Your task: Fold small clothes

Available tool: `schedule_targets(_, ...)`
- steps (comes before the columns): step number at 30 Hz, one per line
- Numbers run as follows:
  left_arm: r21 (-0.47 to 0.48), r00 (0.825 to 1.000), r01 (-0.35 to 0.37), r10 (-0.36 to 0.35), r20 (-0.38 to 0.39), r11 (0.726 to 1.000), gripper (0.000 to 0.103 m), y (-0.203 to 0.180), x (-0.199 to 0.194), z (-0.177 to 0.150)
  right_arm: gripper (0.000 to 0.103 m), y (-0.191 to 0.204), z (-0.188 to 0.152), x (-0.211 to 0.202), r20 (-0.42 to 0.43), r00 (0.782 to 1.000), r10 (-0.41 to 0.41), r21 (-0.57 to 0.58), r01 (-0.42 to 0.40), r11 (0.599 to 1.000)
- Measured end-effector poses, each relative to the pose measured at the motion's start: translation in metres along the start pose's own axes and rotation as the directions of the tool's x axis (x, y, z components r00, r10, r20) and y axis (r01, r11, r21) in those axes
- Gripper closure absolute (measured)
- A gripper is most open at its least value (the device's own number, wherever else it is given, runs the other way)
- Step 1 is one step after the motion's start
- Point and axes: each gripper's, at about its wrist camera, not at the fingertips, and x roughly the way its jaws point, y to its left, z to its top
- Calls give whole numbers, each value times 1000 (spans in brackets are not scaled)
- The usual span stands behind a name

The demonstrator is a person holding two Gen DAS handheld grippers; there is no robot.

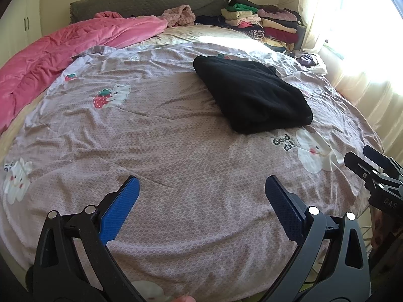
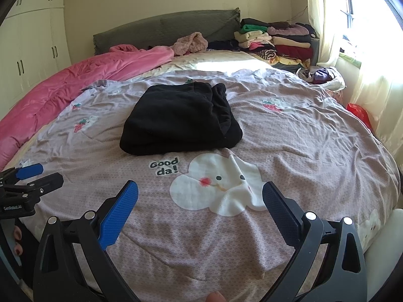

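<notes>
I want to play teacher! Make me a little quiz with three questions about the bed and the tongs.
1. True or false: the left tongs are gripping the black garment.
2. What lies along the bed's left side? A) a pink quilt B) a blue towel C) a brown rug
3. Fill the gap: the letters printed next to the white cartoon animal on the bedcover read "Good ___!"

Key
1. False. Both the left and the right tongs are open and empty, and the garment lies folded on the bedcover beyond them.
2. A
3. da
</notes>
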Motion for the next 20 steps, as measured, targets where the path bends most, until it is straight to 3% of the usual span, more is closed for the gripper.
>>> schedule_targets(4,6,998,-55,55,-10,998,9,-2,2,0,5,-7,-2,-2,8,999,-34,21,34,999)
schedule_targets(8,-14,996,-87,86,-25,996,9,10,5,-1,5,-33,-7,-6,16,993,-120,101,118,988)
schedule_targets(11,-79,998,-66,64,-24,995,9,37,5,2,5,-74,-13,-15,1,976,-217,197,213,957)
schedule_targets(13,-117,996,-87,83,-35,989,9,62,9,8,5,-114,-20,-25,-10,947,-320,261,311,914)
schedule_targets(15,-171,989,-139,129,-70,975,9,100,15,16,5,-160,-30,-35,-43,901,-431,319,421,849)
schedule_targets(17,-243,972,-228,207,-108,943,9,161,21,24,5,-225,-48,-46,-117,823,-556,389,553,737)
schedule_targets(18,-265,961,-274,252,-116,924,9,184,21,27,5,-251,-56,-49,-165,788,-593,416,600,683)
schedule_targets(20,-318,920,-392,364,-144,863,9,249,22,34,5,-316,-78,-59,-273,707,-653,464,691,555)
